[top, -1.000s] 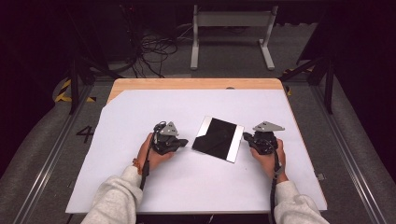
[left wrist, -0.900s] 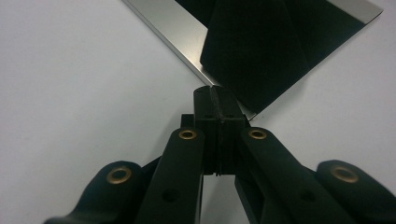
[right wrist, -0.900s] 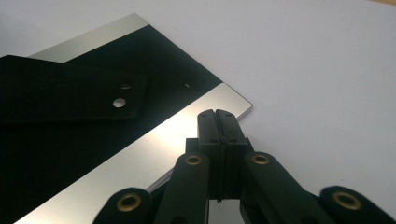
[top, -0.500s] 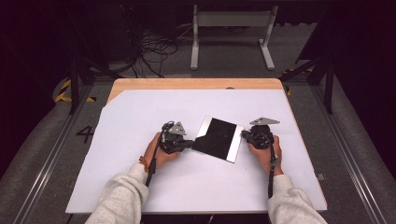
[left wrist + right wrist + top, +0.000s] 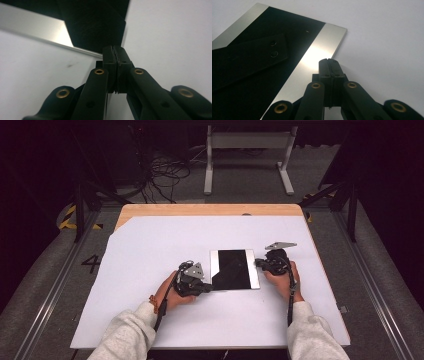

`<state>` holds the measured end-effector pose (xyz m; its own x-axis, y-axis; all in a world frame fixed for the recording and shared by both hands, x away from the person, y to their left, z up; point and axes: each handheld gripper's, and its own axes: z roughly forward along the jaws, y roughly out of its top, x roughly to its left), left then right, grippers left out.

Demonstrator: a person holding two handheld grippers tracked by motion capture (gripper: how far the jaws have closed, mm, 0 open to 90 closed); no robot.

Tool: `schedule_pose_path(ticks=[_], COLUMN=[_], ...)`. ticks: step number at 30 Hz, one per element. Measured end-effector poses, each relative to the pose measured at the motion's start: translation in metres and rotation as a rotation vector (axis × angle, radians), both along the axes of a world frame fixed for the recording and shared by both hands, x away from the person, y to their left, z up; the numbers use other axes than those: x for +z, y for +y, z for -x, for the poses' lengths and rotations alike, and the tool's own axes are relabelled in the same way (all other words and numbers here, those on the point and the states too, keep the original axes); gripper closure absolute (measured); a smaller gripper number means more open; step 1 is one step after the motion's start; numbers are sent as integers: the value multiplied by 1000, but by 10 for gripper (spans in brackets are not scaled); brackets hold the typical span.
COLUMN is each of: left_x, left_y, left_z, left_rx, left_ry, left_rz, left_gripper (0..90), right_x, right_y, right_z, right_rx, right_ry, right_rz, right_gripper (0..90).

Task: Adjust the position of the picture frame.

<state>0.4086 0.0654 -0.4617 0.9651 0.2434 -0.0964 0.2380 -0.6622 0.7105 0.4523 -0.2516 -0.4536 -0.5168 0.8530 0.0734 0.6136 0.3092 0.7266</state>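
A flat rectangular plate (image 5: 234,269), black in the middle with silver bands at its left and right sides, lies square on the white tabletop (image 5: 150,245). My left gripper (image 5: 208,288) is shut, its tips against the plate's near left corner. In the left gripper view the closed jaws (image 5: 115,51) meet the plate's silver edge (image 5: 37,27). My right gripper (image 5: 258,263) is shut too, its tips at the plate's right edge. In the right gripper view the closed tips (image 5: 329,61) rest by the silver band (image 5: 317,52). A dark strip with two holes (image 5: 249,58) shows on the black face.
The white sheet covers a wooden table whose bare far edge (image 5: 210,210) shows. Beyond it are floor cables (image 5: 165,170) and a white metal stand (image 5: 247,150). Grey rails (image 5: 50,290) run along both sides of the table.
The plate has turned from a tilted lie to square with the table. My left gripper moved right to its near left corner, and my right gripper moved left to its right edge.
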Motion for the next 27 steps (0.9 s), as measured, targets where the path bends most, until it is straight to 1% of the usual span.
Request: schedule_pose_path(ticks=[1, 2, 4, 6, 9, 12, 13, 14, 15, 16, 17, 18, 19, 20, 21, 22, 23, 25, 26, 27], left_x=[0, 1, 1, 1, 1, 1, 1, 0, 0, 1, 2, 2, 2, 2, 2, 2, 3, 7, 9, 13], left_y=[-2, -4, -8, -10, -15, -19, -20, -25, -29, -34, -40, -43, -43, -43, -41, -39, -38, -30, -26, -21], left_z=[2, 5, 11, 14, 19, 24, 25, 29, 32, 37, 40, 41, 40, 39, 38, 38, 38, 36, 34, 32], left_rx=[-6, -13, -25, -35, -44, -61, -69, -96, -102, -103, -116, -120, -121, -122, -119, -116, -110, -104, -103, -82], left_ry=[-5, -19, -26, -22, -31, -26, -16, -15, -35, -70, -89, -99, -94, -84, -76, -75, -75, -75, -80, -92], left_rz=[-3, -10, -19, -18, -22, -23, -12, -15, -21, -34, -42, -44, -49, -44, -37, -36, -38, -11, 6, 19], left_gripper=[874, 873, 870, 878, 888, 890, 895, 896, 895, 895, 895, 896, 896, 896, 896, 896, 895, 891, 881, 881], right_x=[0, 0, 1, 1, 1, 1, 1, 1, 1, 1, 1, 1, 2, 2, 1, 1, 1, 1, 1, 1], right_y=[2, 3, 6, 8, 9, 12, 13, 13, 14, 14, 15, 18, 20, 23, 24, 24, 23, 21, 21, 21], right_z=[0, 0, -1, -1, -1, 0, 1, 1, 1, 1, 2, 3, 5, 7, 8, 9, 9, 12, 13, 13], right_rx=[2, 4, 13, 23, 29, 41, 45, 48, 58, 67, 81, 88, 85, 86, 87, 88, 81, 83, 80, 80], right_ry=[2, 1, -1, -4, -1, -7, -6, -9, -7, -2, 8, 3, -12, -28, -40, -46, -45, -53, -54, -54], right_rz=[2, 3, 24, 31, 19, 34, 42, 46, 41, 34, 24, 33, 58, 85, 100, 100, 90, 89, 91, 91], right_gripper=[900, 900, 900, 900, 900, 900, 900, 900, 900, 900, 900, 900, 900, 900, 900, 900, 900, 900, 900, 900])
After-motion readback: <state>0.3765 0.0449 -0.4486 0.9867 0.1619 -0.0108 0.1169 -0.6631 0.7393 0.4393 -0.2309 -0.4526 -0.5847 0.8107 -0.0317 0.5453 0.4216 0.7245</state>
